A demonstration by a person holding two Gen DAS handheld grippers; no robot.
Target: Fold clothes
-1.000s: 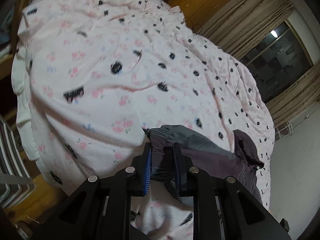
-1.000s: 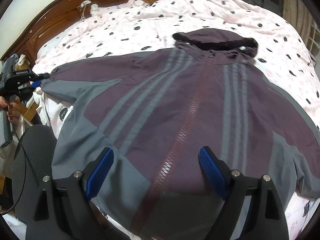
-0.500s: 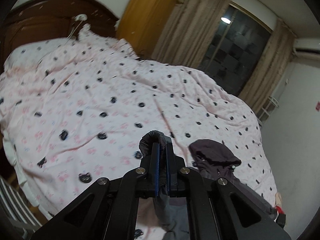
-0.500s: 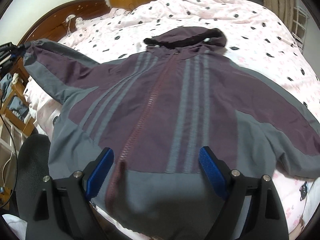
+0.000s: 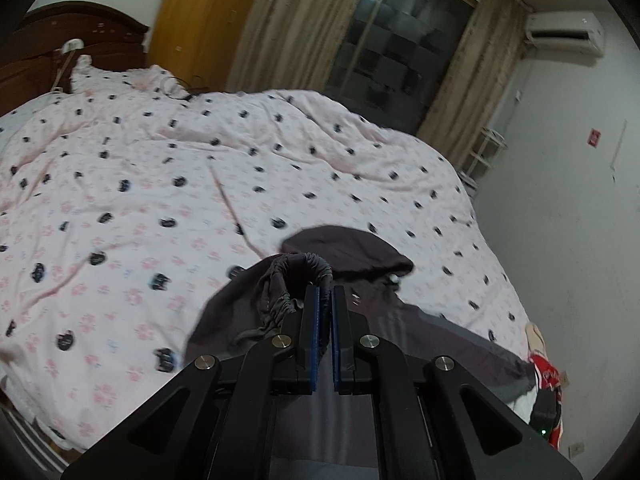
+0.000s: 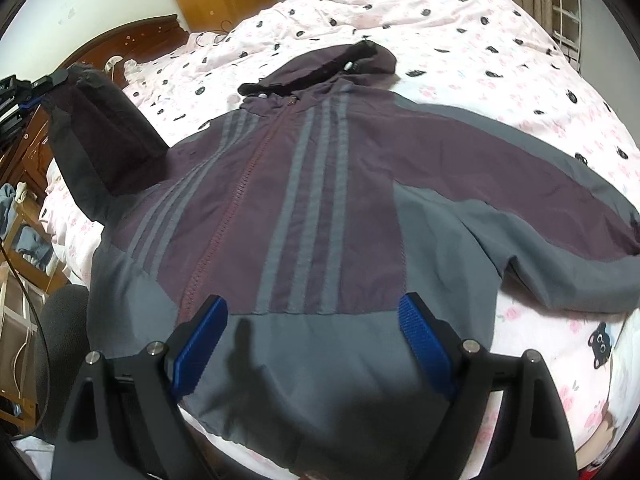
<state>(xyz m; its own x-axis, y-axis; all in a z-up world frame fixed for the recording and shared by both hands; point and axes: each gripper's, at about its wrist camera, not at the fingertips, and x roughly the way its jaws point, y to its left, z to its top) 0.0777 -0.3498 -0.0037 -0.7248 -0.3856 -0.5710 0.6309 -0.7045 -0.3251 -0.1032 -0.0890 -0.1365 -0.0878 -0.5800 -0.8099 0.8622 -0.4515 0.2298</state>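
A maroon and grey hooded jacket (image 6: 320,184) with grey stripes lies front up on the bed, hood (image 6: 340,60) at the far end. My left gripper (image 5: 326,292) is shut on the elastic sleeve cuff (image 5: 304,268) and holds it up above the jacket. In the right wrist view that raised sleeve (image 6: 104,136) stands up at the left, with the left gripper (image 6: 56,78) at its top. My right gripper (image 6: 312,316) hovers open over the grey hem, nothing between its blue pads (image 6: 200,344). The other sleeve (image 6: 560,216) lies spread out to the right.
The bed carries a pink patterned duvet (image 5: 160,184). A dark wooden headboard (image 6: 132,44) is at the left, and wooden shelves (image 6: 24,216) with clothes beside the bed. Curtains and a dark window (image 5: 400,44) stand beyond the bed; a white wall (image 5: 560,200) at right.
My left gripper has lifted the sleeve cuff off the bed and swung it inward over the jacket. The right gripper has stayed open over the hem, shifting slightly.
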